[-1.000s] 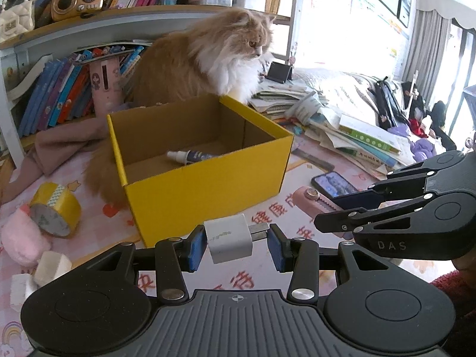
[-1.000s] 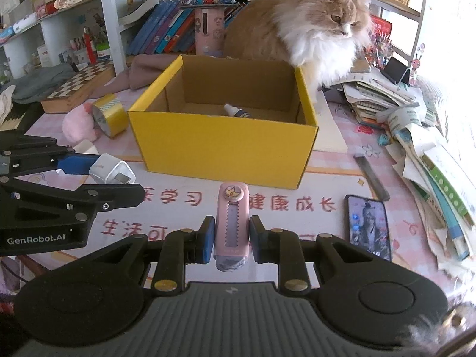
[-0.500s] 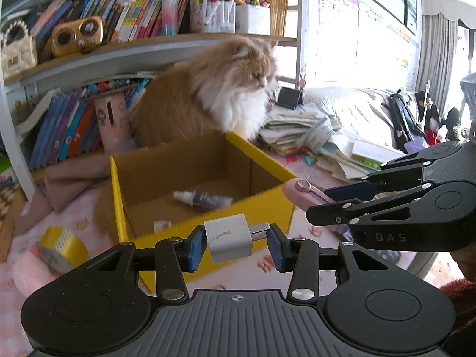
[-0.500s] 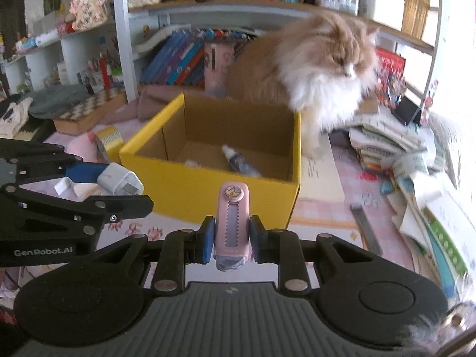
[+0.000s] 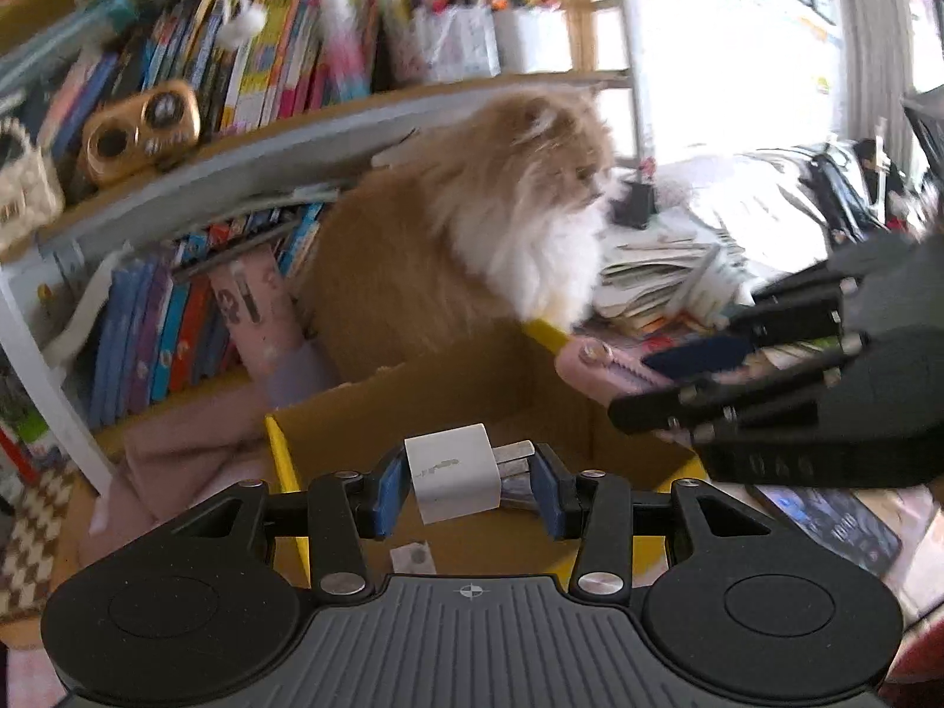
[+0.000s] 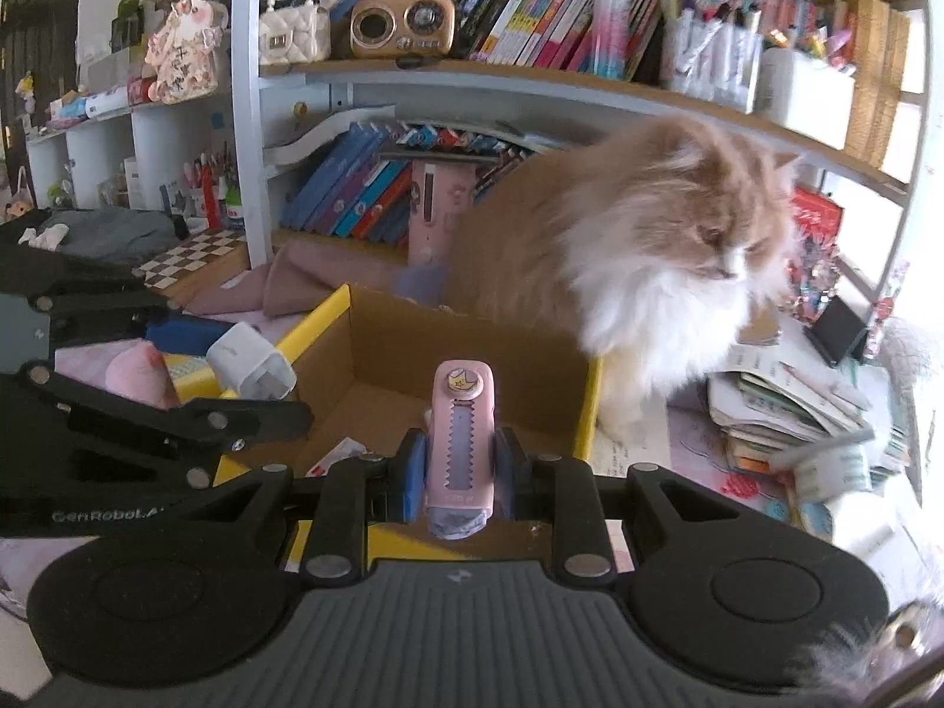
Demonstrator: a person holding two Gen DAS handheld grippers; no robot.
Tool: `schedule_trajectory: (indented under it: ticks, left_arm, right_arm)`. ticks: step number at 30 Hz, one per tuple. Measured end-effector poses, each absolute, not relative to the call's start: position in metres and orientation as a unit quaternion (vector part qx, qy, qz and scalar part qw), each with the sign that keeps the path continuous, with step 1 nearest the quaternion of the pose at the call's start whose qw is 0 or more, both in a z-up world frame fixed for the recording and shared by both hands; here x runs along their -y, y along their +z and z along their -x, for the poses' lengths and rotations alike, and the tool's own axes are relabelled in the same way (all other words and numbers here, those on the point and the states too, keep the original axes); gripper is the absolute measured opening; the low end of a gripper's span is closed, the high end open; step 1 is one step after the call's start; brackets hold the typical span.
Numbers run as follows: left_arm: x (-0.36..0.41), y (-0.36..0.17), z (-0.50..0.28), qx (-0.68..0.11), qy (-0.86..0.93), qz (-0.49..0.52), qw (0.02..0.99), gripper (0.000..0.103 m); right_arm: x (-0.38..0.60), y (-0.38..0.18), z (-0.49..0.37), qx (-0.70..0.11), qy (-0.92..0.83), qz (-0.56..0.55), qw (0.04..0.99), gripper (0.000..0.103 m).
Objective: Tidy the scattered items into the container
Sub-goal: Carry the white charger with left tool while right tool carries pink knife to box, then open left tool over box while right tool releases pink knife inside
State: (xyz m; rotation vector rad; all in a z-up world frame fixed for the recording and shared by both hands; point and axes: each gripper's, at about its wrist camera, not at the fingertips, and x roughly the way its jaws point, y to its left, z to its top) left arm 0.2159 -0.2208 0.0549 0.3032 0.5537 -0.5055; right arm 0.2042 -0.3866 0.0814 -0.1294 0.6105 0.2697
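Left gripper (image 5: 466, 487) clamped on white charger plug (image 5: 451, 472), prongs against the right pad, held over near-left corner of yellow cardboard box (image 5: 280, 460). Right gripper (image 6: 460, 466) clamped on pink utility knife (image 6: 461, 442), upright between blue pads, over the box's open interior (image 6: 383, 389). Small items lying on box floor, blurred. Long-haired orange-and-white cat (image 6: 637, 271) seated just behind box, against bookshelf (image 6: 531, 76). Paper stack (image 6: 784, 401) to the right

Box (image 6: 472, 348): on the table, before the cat (image 6: 649, 259).
Cat: before the bookshelf (image 6: 531, 76).
Papers (image 6: 784, 401): right of box.
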Motion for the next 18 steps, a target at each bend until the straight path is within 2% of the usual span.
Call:
schedule_trajectory:
  ticks: [11, 18]
  left_arm:
    - [0.241, 0.007, -0.265, -0.357, -0.231, -0.185, 0.886, 0.043]
    - [0.246, -0.014, -0.279, -0.417, -0.235, -0.158, 0.864, 0.043]
  right_arm:
    - [0.375, 0.037, -0.268, -0.369, 0.153, 0.123, 0.908, 0.024]
    - [0.366, 0.012, -0.299, -0.422, 0.173, 0.173, 0.873, 0.024]
